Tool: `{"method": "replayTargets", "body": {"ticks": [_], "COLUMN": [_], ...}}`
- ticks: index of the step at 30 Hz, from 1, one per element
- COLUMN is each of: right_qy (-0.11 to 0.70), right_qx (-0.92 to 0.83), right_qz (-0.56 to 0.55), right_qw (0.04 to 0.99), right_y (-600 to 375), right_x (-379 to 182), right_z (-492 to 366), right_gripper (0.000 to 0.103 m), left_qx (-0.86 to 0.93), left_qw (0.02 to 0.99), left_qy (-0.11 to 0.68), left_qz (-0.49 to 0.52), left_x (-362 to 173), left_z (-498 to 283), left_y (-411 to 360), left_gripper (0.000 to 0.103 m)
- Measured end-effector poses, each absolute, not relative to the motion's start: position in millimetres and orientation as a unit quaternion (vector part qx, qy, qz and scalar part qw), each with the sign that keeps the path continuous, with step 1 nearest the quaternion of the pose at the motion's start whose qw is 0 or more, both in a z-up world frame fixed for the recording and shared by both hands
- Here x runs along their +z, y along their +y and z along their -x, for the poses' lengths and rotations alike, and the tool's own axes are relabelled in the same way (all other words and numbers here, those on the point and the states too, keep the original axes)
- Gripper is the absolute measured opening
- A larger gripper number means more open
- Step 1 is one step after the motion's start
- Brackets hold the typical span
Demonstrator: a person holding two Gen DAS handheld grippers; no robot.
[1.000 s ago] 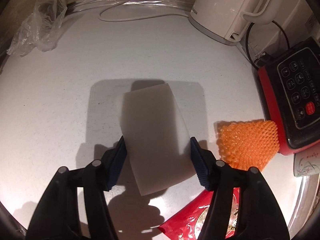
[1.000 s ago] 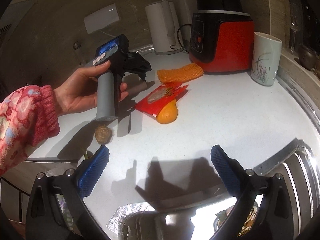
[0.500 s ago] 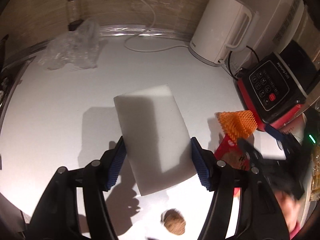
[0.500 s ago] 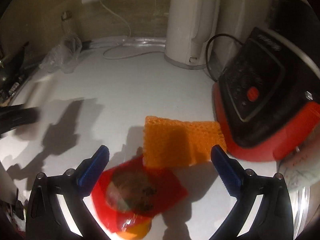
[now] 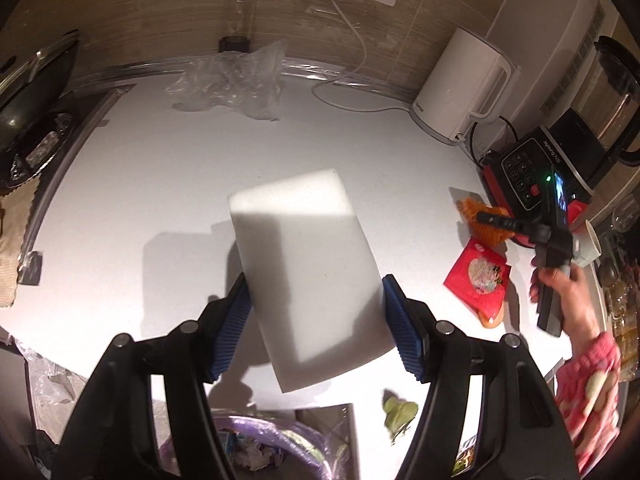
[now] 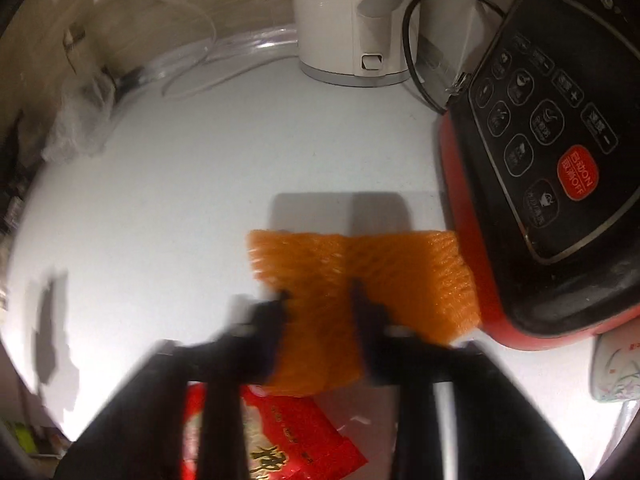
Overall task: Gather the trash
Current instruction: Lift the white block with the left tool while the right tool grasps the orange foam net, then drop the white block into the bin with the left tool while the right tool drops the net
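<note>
The orange foam fruit-net sleeve (image 6: pixel 360 300) lies flat on the white countertop (image 6: pixel 220 184), right against the base of the red and black multicooker (image 6: pixel 552 184), and the right gripper (image 6: pixel 320 300) has its jaws narrowed onto the sleeve's near edge, apparently pinching it, though motion blur keeps me from being sure. That mesh looks feather-light and squashy, so a pinch through the middle of an edge should do; it will crumple, not slip. Just nearer than the sleeve lies a red foil snack wrapper (image 6: pixel 280 440), thin and crinkly, best taken by a raised corner. Further from the cooker, the left gripper (image 5: pixel 316 324) is closed on a white foam block (image 5: pixel 308 272), blue pads pressing both long sides, holding it above the counter with the purple-lined trash bin (image 5: pixel 272 448) just below.
</note>
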State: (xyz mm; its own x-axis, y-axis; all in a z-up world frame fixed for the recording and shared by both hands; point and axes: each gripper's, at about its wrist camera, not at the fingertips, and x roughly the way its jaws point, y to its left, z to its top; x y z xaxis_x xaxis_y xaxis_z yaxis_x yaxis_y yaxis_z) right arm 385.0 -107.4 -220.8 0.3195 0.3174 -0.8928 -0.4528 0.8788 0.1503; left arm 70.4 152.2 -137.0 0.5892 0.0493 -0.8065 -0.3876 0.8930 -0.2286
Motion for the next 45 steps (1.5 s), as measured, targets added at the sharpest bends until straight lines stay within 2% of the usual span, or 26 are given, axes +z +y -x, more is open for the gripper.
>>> {"method": "replayTargets", "body": {"ticks": [7, 13, 18, 23, 28, 34, 45], "right_qy": [0.504, 0.456, 0.414, 0.403, 0.418, 0.459, 0.498], "right_qx": [0.255, 0.295, 0.326, 0.344, 0.353, 0.310, 0.243], "right_qz": [0.056, 0.008, -0.005, -0.022, -0.049, -0.043, -0.038], "right_qw": [0.823, 0.840, 0.850, 0.848, 0.835, 0.831, 0.832], "right_y": [-98.4, -104.8, -112.2, -114.5, -101.2, -57.4, -14.4], "right_x": [-198.8, -146.1, -101.3, -81.0, -86.2, -122.9, -185.9], "right_z": [-368.6, -321.8, -222.2, -103.1, 8.1, 99.9, 147.2], "right_gripper": [0.009, 0.009, 0.009, 0.009, 0.009, 0.009, 0.009], "left_qx": [0.145, 0.128, 0.080, 0.025, -0.025, -0.079, -0.097], "left_qw": [0.867, 0.874, 0.886, 0.891, 0.892, 0.883, 0.882], "left_qy": [0.432, 0.421, 0.417, 0.422, 0.430, 0.451, 0.462], "left_qz": [0.201, 0.206, 0.187, 0.168, 0.137, 0.098, 0.016], "left_x": [-136.7, -130.1, -125.1, -126.3, -131.9, -149.0, -184.4], "left_z": [-33.2, -8.7, 19.6, 52.1, 85.2, 120.5, 158.9], "left_y": [168.5, 173.4, 164.7, 156.1, 152.1, 152.0, 161.2], "left_gripper": [0.063, 0.064, 0.064, 0.064, 0.064, 0.064, 0.064]}}
